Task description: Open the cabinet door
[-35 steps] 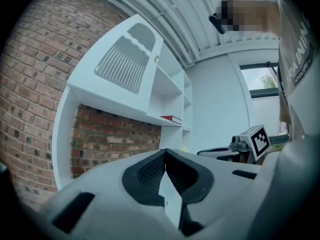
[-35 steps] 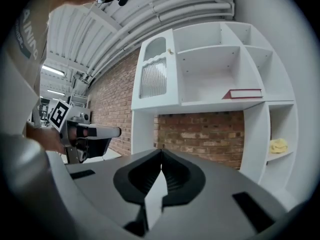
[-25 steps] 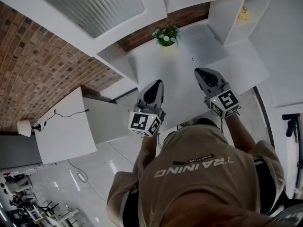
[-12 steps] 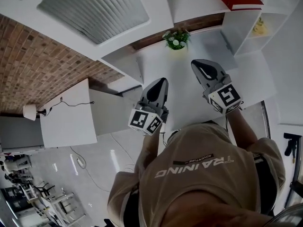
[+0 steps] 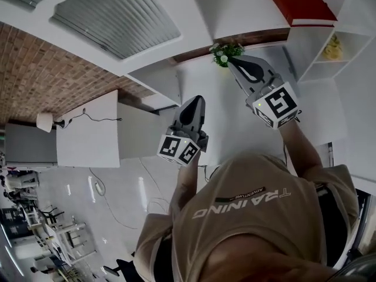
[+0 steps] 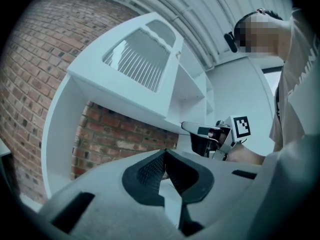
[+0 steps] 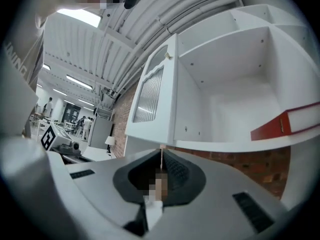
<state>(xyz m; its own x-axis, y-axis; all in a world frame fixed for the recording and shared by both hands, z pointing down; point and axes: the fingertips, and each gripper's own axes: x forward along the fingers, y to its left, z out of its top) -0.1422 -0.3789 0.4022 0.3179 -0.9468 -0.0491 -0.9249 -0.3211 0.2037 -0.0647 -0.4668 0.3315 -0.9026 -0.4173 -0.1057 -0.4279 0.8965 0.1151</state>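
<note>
Cabinet door [image 5: 117, 13] stands swung wide at upper left, interior exposed, so opening looks complete; left gripper [image 5: 197, 103] and right gripper [image 5: 236, 66] hover below, jaws pressed together, empty.

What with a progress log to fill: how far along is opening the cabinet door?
Done: the cabinet door stands swung wide, interior exposed. In hand: nothing; the left gripper and right gripper have jaws together. Left: seemingly nothing but lowering them.
</note>
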